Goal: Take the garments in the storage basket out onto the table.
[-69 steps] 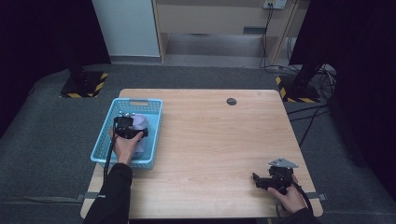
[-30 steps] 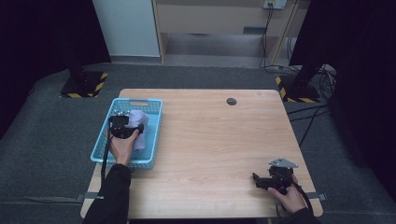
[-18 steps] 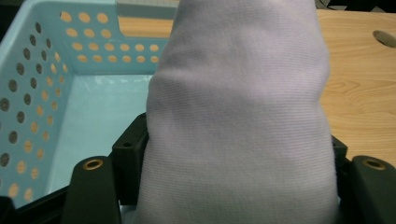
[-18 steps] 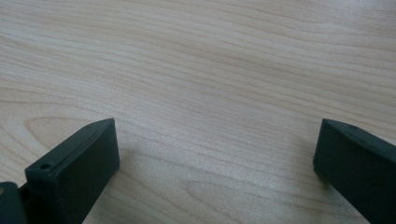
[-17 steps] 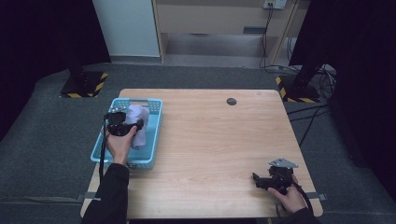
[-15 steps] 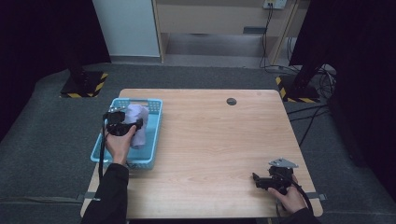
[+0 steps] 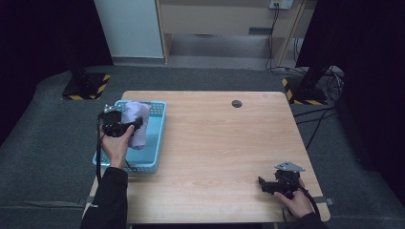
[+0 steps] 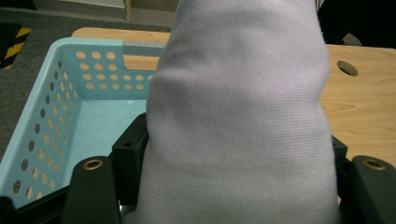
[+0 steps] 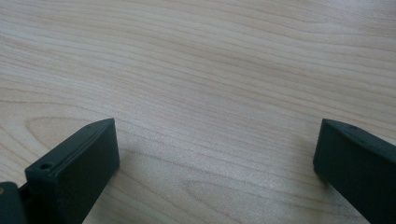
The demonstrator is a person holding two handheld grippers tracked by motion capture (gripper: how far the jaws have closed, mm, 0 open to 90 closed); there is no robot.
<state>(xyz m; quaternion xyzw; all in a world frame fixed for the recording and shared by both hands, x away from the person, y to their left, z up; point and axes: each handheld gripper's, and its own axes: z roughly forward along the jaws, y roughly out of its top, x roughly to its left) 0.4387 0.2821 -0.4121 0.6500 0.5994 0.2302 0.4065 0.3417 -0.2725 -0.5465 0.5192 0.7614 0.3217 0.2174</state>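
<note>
Jaws pinch a pale lilac cloth above the blue basket; the other jaws rest spread and empty.

The right gripper (image 7: 265,185) lies low at the near edge of the counter (image 7: 224,138), its hand behind it. Farther off, the left gripper (image 7: 135,125) clamps the cloth (image 8: 238,116), which hangs over the basket (image 8: 42,126), the wrist raised above the near rim. The bunched fabric could slip from a shallow pinch, or a trailing fold could snag the rim and tip the basket.

Black long sleeves, black grippers with brass-ringed screw holes, blunt black fingers (image 9: 74,168), grey three-cornered plate.
</note>
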